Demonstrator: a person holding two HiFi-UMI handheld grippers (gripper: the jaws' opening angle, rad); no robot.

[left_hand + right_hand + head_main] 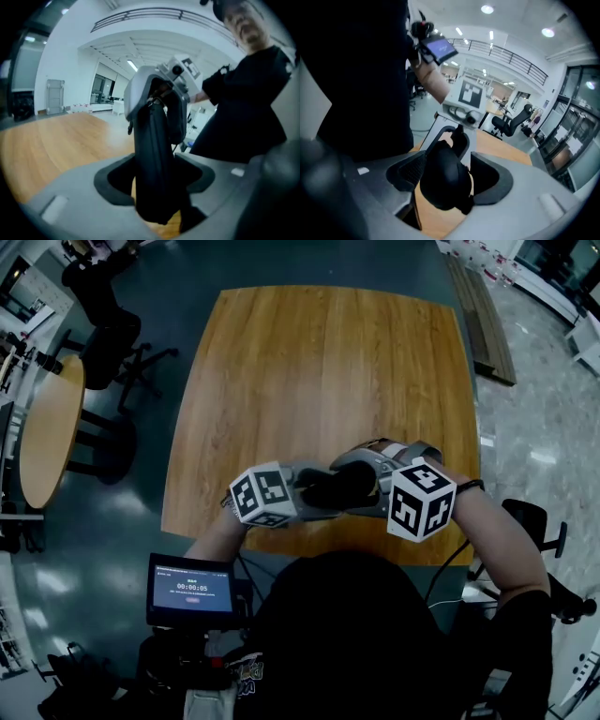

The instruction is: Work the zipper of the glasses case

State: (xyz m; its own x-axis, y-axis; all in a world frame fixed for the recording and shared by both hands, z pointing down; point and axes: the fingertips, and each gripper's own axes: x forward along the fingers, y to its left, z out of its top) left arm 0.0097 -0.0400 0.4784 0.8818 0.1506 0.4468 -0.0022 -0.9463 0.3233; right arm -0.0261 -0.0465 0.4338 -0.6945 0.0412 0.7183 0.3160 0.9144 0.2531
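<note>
Black glasses case (339, 486) held in the air above the desk's (328, 362) near edge. Wide-set right tongs (447, 180) clamp one rounded end; left tongs (157, 187) seem to press the other. A loose hold could let it slip and fall.

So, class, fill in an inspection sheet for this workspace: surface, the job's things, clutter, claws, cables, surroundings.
Surface: wooden table, bare.
Job's things: black case, held up over the table's near edge; zipper state unclear.
Clutter: nothing seen.
Claws: left claw and right claw each grip one end of the case.
Cables: thin cable by the right forearm.
Surroundings: round table, office chairs, small screen by the person.
</note>
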